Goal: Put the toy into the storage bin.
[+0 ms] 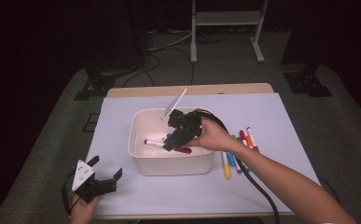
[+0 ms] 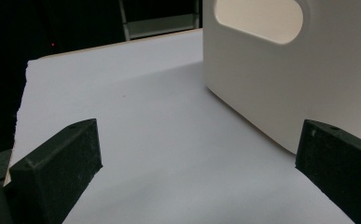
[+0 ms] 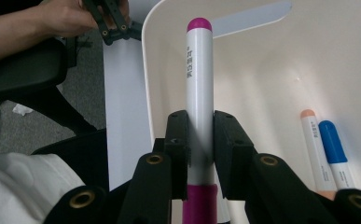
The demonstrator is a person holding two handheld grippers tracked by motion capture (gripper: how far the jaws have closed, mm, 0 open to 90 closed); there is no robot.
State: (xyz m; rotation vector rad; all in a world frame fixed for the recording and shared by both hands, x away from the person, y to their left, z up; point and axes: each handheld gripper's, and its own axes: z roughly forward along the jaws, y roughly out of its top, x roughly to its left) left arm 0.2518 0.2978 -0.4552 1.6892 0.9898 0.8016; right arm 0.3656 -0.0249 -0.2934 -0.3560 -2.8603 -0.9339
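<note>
A white bin (image 1: 138, 148) stands in the middle of the table. My right gripper (image 1: 170, 142) reaches down into it, shut on a white marker with magenta ends (image 1: 154, 143). In the right gripper view the jaws clamp that marker (image 3: 199, 79) by its barrel, and its magenta tip points at the bin wall (image 3: 164, 56). An orange-tipped marker (image 3: 314, 144) and a blue-capped marker (image 3: 336, 149) lie on the bin floor. My left gripper (image 1: 107, 168) rests open near the table's front left corner, nothing between its jaws, with the bin (image 2: 281, 70) just to its right.
Several coloured markers (image 1: 239, 147) lie on the white sheet right of the bin. A white stick-like piece (image 1: 174, 104) juts up from the bin's far rim. A metal stand (image 1: 225, 21) is on the floor beyond the table.
</note>
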